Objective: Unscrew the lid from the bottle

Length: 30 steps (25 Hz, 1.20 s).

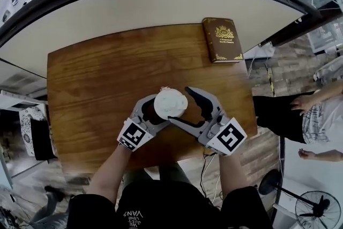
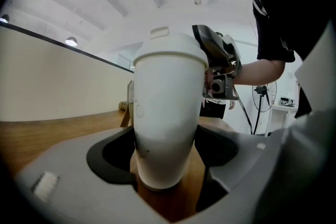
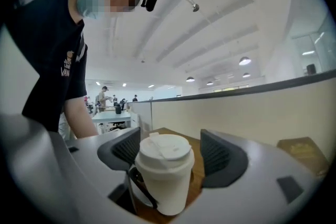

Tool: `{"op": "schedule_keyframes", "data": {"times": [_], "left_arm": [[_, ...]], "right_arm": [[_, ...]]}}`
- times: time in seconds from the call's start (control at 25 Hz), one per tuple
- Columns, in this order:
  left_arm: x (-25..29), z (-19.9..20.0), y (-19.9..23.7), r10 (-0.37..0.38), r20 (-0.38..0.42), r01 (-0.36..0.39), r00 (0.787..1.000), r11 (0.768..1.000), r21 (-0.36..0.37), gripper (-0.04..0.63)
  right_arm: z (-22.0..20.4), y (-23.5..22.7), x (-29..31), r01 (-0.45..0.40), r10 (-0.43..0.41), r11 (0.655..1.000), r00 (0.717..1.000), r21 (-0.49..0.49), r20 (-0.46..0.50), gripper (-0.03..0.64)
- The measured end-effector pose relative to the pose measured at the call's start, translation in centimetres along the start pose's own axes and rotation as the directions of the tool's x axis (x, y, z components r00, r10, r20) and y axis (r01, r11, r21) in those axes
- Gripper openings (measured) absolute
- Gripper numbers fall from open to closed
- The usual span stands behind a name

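Observation:
A white bottle (image 1: pixel 170 103) shaped like a takeaway cup, with a white lid (image 3: pixel 164 150), stands upright on the wooden table (image 1: pixel 91 83). My left gripper (image 1: pixel 155 115) is shut on its lower body (image 2: pixel 165 113), with both dark pads against its sides. My right gripper (image 1: pixel 185 107) is open. Its ribbed pads (image 3: pixel 220 157) stand on either side of the lid with a gap on each side. The left gripper view shows the right gripper (image 2: pixel 218 60) just behind the bottle's top.
A brown book with gold print (image 1: pixel 222 40) lies at the table's far right corner. A curved white partition (image 1: pixel 134 8) runs behind the table. A person (image 1: pixel 316 110) stands off to the right, near a floor fan (image 1: pixel 316 206). A dark chair (image 1: pixel 40 139) is at the left.

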<state>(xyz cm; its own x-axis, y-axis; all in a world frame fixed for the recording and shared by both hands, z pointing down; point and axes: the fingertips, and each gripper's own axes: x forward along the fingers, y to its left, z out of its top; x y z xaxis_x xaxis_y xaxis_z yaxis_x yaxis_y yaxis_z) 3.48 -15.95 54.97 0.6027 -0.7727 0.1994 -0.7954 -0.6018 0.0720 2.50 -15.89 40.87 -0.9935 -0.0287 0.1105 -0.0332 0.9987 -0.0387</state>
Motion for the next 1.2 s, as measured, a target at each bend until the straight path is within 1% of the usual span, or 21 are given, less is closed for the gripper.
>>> {"op": "schedule_keyframes", "data": {"times": [0.08,0.16,0.24,0.36,0.44,0.48,0.72,0.88,1.04,1.12,1.2], "left_arm": [[0.0,-0.1,0.0,0.000,-0.003,0.000,1.000,1.000,-0.004,0.360],[0.0,-0.1,0.1,-0.001,-0.008,0.001,1.000,1.000,-0.006,0.360],[0.0,-0.1,0.1,0.001,-0.011,-0.001,1.000,1.000,-0.008,0.360],[0.1,-0.2,0.1,0.006,-0.015,-0.006,1.000,1.000,-0.014,0.360],[0.1,-0.3,0.2,0.007,-0.017,-0.008,1.000,1.000,-0.015,0.360],[0.1,-0.3,0.1,0.007,-0.018,-0.007,1.000,1.000,-0.016,0.360],[0.1,-0.2,0.1,0.005,-0.019,-0.005,1.000,1.000,-0.018,0.360],[0.1,-0.2,0.0,0.000,-0.019,0.000,1.000,1.000,-0.017,0.359],[0.1,-0.2,0.0,-0.009,-0.020,0.009,1.000,1.000,-0.012,0.357],[0.1,-0.3,-0.1,-0.015,-0.020,0.015,1.000,1.000,-0.010,0.356],[0.1,-0.3,-0.2,-0.019,-0.020,0.019,1.000,1.000,-0.008,0.354]], "right_arm": [[-0.2,0.4,-0.2,0.104,-0.104,0.995,0.995,0.006,0.004,0.325],[-0.3,0.7,-0.3,0.206,-0.206,0.978,0.979,0.023,0.009,0.325],[-0.6,0.8,-0.3,0.305,-0.306,0.951,0.952,0.053,0.002,0.331],[-1.3,0.9,-0.3,0.430,-0.430,0.898,0.903,0.089,-0.025,0.339],[-1.6,0.9,-0.1,0.484,-0.482,0.871,0.875,0.089,-0.039,0.339],[-1.7,0.9,0.0,0.499,-0.497,0.862,0.867,0.088,-0.043,0.339],[-2.0,0.8,0.7,0.531,-0.529,0.846,0.847,0.056,-0.051,0.339],[-2.1,0.6,0.8,0.525,-0.525,0.851,0.850,0.008,-0.046,0.339],[-1.9,0.5,0.8,0.493,-0.493,0.870,0.870,0.009,-0.024,0.337],[-1.9,0.5,0.7,0.454,-0.454,0.891,0.891,0.011,-0.015,0.337],[-1.9,0.5,0.6,0.398,-0.398,0.917,0.917,0.009,-0.009,0.337]]}}
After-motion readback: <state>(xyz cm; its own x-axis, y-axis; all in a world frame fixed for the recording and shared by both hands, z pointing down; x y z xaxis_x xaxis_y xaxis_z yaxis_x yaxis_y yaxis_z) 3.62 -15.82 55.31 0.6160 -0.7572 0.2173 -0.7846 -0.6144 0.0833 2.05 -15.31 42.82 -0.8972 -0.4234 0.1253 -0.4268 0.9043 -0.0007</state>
